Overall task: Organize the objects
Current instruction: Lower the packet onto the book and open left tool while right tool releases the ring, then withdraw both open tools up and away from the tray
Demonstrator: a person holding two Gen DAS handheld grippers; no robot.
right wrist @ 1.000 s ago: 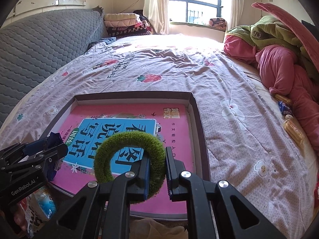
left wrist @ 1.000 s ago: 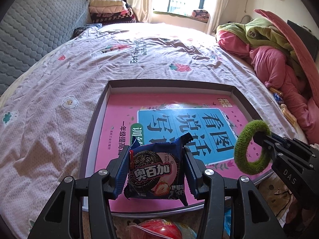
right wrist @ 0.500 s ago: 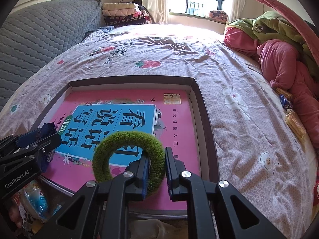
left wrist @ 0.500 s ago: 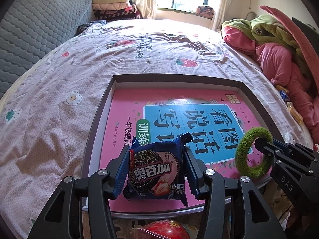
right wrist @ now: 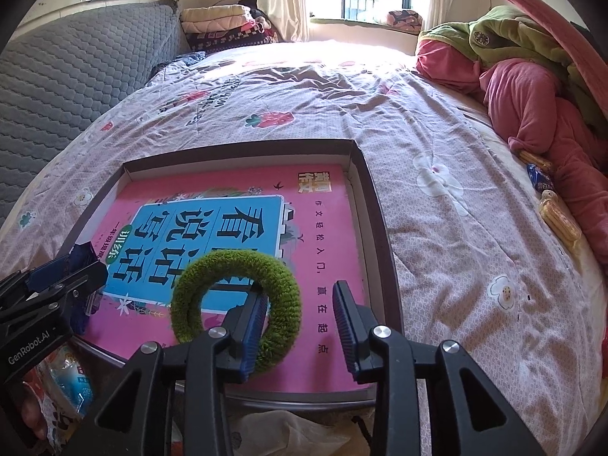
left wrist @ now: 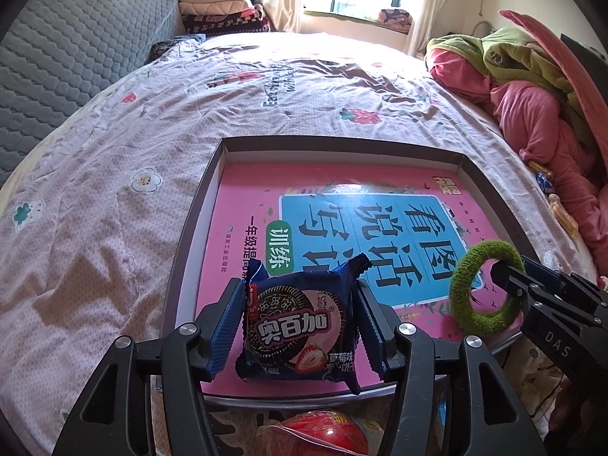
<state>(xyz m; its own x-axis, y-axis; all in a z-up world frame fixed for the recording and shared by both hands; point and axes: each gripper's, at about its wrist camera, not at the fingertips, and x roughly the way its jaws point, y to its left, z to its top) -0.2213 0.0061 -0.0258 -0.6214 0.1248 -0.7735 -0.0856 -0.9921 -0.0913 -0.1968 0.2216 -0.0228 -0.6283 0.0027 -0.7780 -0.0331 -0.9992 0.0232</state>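
Observation:
A dark shallow tray (left wrist: 182,266) lies on the bed with a pink and blue book (left wrist: 342,190) inside it. A blue strawberry cookie packet (left wrist: 300,326) stands on the book near the tray's front edge. My left gripper (left wrist: 297,285) straddles it with its jaws opening, and small gaps show at both pads. A fuzzy green ring (right wrist: 235,262) hangs over the left finger of my right gripper (right wrist: 300,292). Those jaws are opening too, and the right pad stands apart from the ring. The ring (left wrist: 461,277) and the right gripper (left wrist: 513,268) also show over the tray's right front part.
A pile of pink and green bedding (left wrist: 532,114) lines the right side, with small snack packets (right wrist: 558,216) beside it. A grey quilted headboard (left wrist: 57,76) stands at the left. A red packet (left wrist: 323,433) lies below the tray's front edge.
Both grippers' jaws have widened. The left pads have come off the cookie packet, and the right pad has come off the green ring, which now hangs on one finger.

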